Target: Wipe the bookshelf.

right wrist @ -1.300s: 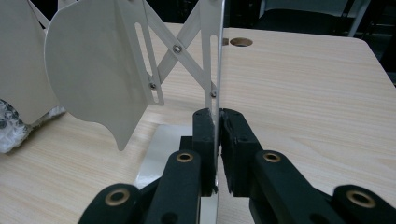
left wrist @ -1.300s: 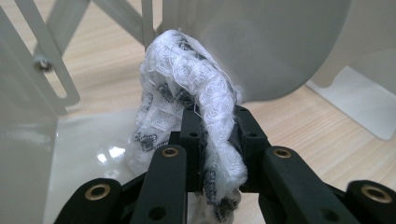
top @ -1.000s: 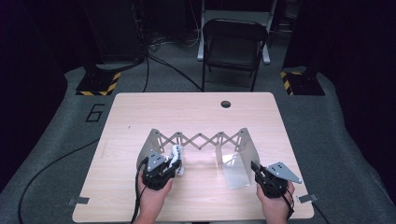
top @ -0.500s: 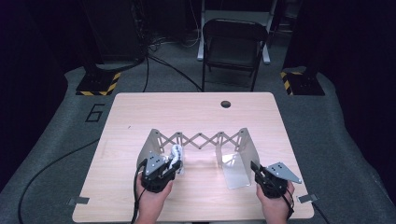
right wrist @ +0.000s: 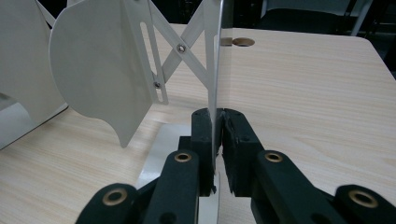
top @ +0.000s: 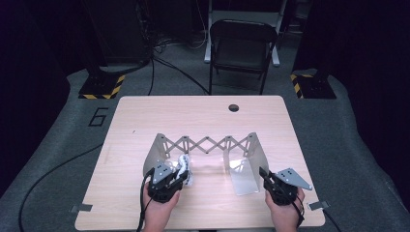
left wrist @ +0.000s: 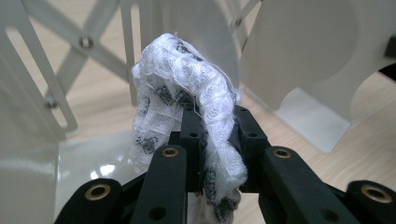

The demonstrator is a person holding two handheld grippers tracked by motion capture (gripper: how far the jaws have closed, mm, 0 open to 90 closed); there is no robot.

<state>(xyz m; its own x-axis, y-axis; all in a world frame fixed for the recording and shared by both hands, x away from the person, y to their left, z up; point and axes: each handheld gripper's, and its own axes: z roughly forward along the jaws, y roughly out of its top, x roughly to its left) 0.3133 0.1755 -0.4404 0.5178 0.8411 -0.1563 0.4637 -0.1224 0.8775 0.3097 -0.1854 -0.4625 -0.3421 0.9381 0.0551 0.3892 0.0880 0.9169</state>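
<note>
The left gripper [left wrist: 212,140] pinches a soft, light white patterned cloth [left wrist: 187,98]; the right gripper [right wrist: 215,140], at four o'clock, clamps the stiff metal rack [top: 208,145]'s thin end plate [right wrist: 214,60].

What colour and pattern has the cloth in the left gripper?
White cloth with small dark grey patches; left gripper view.

A white knitted sock [left wrist: 187,98] with small dark diamond marks, apparently bunched up, arches upward, pinched at its lower part. It sits at about seven o'clock on the table, just inside the left panel of the expandable metal rack [top: 208,145], whose scissor lattice stands upright, stretched wide.
</note>
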